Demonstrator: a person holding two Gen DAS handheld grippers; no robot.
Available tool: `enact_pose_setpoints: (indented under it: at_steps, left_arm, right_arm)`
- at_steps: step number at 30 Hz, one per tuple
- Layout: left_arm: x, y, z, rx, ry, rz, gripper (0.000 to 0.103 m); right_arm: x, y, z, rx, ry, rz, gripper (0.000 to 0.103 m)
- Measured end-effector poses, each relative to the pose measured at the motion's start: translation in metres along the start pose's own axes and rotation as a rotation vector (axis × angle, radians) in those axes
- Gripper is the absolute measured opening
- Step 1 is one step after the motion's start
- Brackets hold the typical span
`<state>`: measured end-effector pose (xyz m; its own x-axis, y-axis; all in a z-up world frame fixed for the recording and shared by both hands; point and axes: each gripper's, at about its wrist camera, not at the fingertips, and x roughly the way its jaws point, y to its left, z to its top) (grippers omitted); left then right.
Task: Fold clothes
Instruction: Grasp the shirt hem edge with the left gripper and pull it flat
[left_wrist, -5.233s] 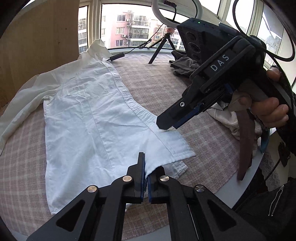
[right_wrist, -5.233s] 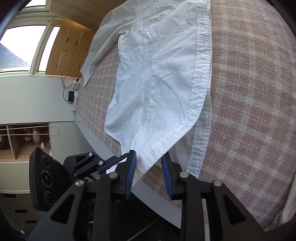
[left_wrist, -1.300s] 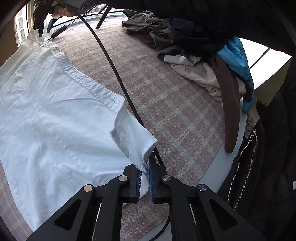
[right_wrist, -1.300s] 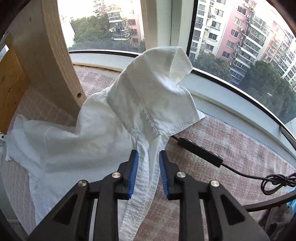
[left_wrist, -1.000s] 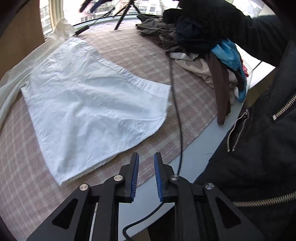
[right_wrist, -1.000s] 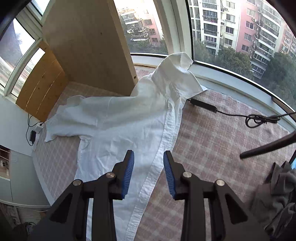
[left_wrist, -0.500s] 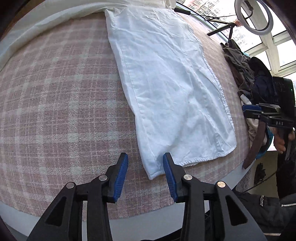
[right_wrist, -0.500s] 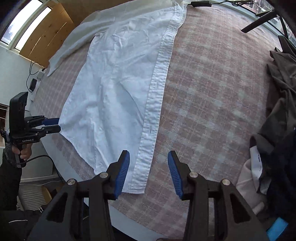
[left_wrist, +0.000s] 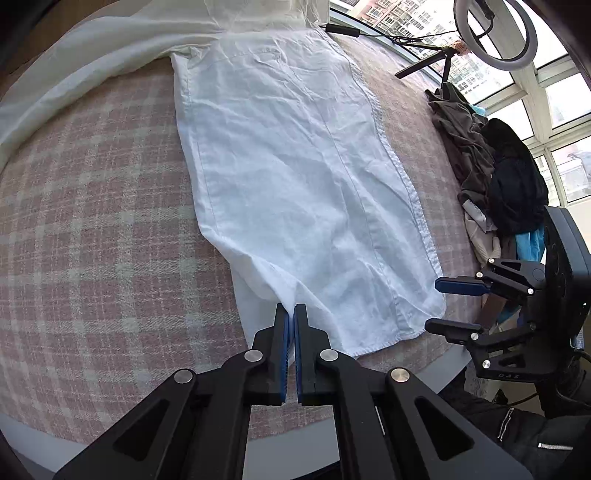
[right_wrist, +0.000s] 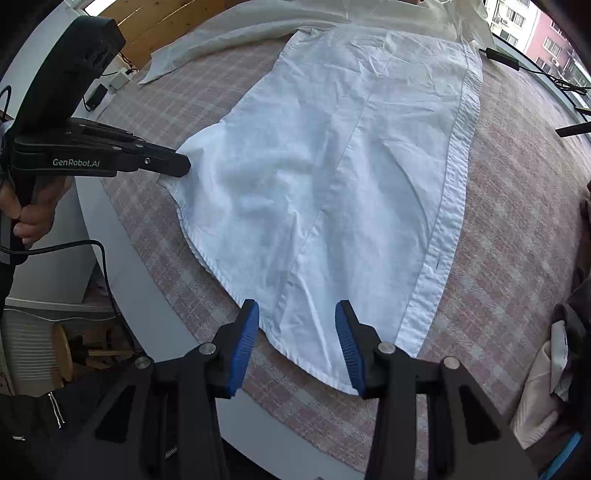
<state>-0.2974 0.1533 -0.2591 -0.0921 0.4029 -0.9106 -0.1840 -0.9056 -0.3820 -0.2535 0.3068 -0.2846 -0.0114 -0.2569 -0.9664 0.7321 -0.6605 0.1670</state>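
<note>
The white shirt (left_wrist: 295, 177) lies unfolded on the surface (left_wrist: 92, 221); left tool (left_wrist: 290, 317) pinches its hem, right tool (right_wrist: 295, 332) hovers half-open.

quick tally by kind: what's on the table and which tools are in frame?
White button-up cotton shirt, laid flat: 1
Heap of mixed dark, beige and blue clothes: 1
Pink plaid tablecloth: 1
Black two-finger grippers with blue pads: 2, the left gripper shut on the shirt hem, the right gripper open over the hem
White ring light on tripod: 1
Total: 6
</note>
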Motion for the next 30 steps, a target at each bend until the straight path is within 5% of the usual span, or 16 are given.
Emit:
enact_pose_setpoints:
  at_steps: [5, 9, 12, 14, 17, 30]
  left_arm:
    - [0.001, 0.010, -0.002, -0.003, 0.005, 0.033, 0.004]
    - [0.015, 0.015, -0.009, -0.008, 0.040, 0.087, 0.025]
    - [0.026, 0.016, -0.015, -0.002, 0.067, 0.114, 0.031]
    - [0.028, 0.014, -0.015, -0.003, 0.056, 0.105, 0.030]
    - [0.033, 0.010, -0.014, -0.009, 0.059, 0.076, 0.002]
    - [-0.016, -0.004, 0.041, -0.050, -0.033, 0.014, 0.002]
  right_arm:
    - [0.009, -0.012, -0.006, 0.026, 0.039, -0.051, 0.043]
    - [0.011, -0.011, -0.008, 0.027, 0.049, -0.055, 0.043]
    - [0.012, -0.009, -0.010, 0.019, 0.046, -0.052, 0.043]
    - [0.011, -0.008, -0.012, 0.015, 0.042, -0.050, 0.043]
    - [0.011, -0.009, -0.016, 0.013, 0.035, -0.041, 0.043]
    - [0.000, 0.005, -0.025, -0.044, -0.050, -0.011, 0.043]
